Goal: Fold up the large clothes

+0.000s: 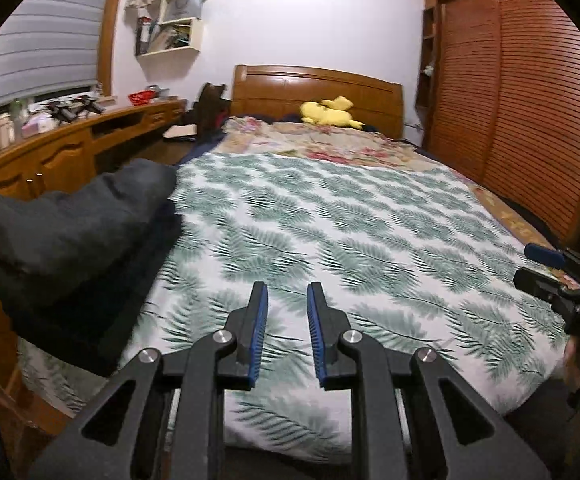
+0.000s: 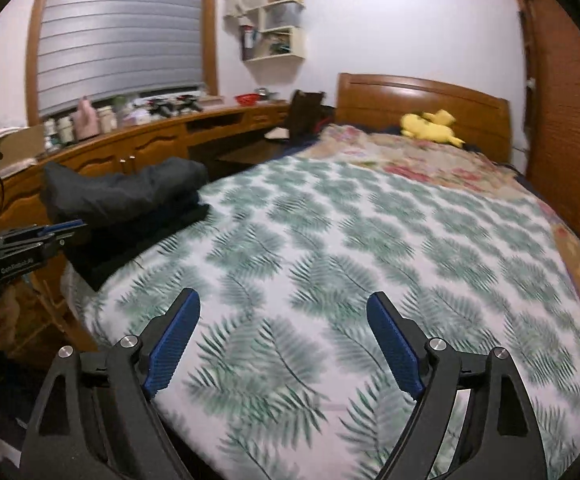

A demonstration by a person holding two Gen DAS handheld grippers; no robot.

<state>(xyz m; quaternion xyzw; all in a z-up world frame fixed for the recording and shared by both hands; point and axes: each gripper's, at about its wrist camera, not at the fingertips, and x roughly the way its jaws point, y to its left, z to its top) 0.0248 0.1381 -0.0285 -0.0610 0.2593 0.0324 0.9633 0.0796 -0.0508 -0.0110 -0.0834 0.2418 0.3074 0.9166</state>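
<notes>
A pile of dark grey and black clothes (image 1: 69, 220) lies at the left edge of the bed, partly folded, with a rounded bundle on top (image 2: 129, 188). The leaf-patterned sheet (image 1: 350, 232) covers the near half of the bed. My left gripper (image 1: 287, 292) hovers over the sheet to the right of the pile, its blue pads a narrow gap apart with nothing between them. My right gripper (image 2: 283, 300) stands wide open over the sheet, holding nothing. Each gripper shows at the edge of the other's view: the right gripper (image 1: 538, 266) and the left gripper (image 2: 61, 230).
A floral blanket (image 1: 330, 140) and a yellow plush toy (image 1: 330, 114) lie at the far end by the wooden headboard (image 1: 314, 88). A cluttered wooden desk unit (image 1: 69, 144) runs along the left. Louvred wardrobe doors (image 1: 530, 100) stand close on the right.
</notes>
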